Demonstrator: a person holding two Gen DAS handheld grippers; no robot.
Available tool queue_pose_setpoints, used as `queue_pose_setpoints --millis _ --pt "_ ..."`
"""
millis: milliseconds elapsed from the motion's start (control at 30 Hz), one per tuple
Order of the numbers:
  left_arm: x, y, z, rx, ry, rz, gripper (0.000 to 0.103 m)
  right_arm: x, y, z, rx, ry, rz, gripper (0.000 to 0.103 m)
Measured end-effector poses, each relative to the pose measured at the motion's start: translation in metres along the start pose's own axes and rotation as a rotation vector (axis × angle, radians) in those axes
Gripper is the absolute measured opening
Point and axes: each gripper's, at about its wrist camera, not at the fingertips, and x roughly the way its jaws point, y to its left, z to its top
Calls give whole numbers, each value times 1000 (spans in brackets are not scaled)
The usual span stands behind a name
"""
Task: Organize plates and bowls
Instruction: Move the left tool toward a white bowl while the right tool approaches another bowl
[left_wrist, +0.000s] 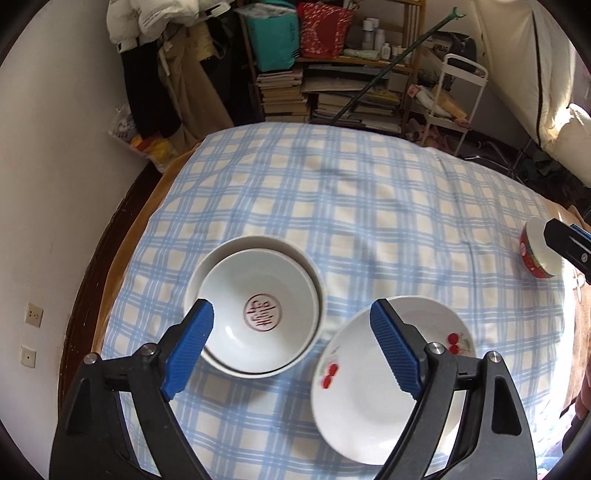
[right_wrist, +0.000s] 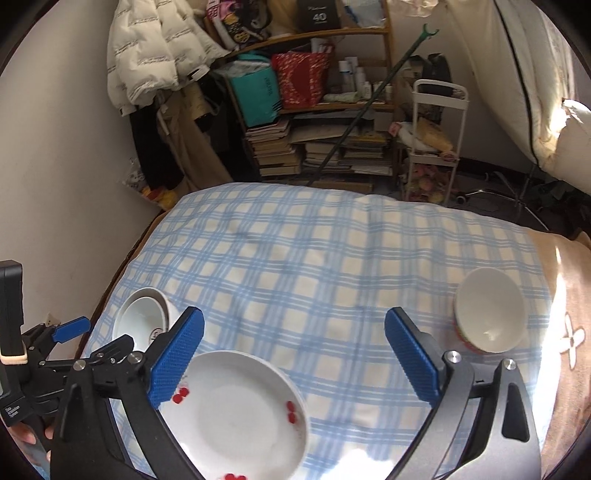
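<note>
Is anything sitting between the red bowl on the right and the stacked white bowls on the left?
Only checked cloth lies directly between the red bowl and the stacked white bowls. The cherry plates sit nearer, beside that path.

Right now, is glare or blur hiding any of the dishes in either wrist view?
Left wrist view: even light, cherry plates slightly blurred, nested white bowls clear. Right wrist view: sun glare washes the cloth's near edge and right side by the red-sided bowl; the plate looks soft.
</note>
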Motion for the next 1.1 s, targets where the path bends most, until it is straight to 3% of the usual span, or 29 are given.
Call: queue_pose_setpoints --millis 233,600,867,1100 --pt "-18 -43 16 25 -69 -37 86 -16 -43 1 23 -20 -48 103" --pt "-16 -125 35 107 -108 -122 86 -36 -117 0 64 -72 -112 103" --pt "18 -167 47 79 -66 -189 86 -32 -174 0 112 -71 -152 103" --pt "50 -176 53 49 -21 -163 86 -12 -213 -11 155 -53 -162 103"
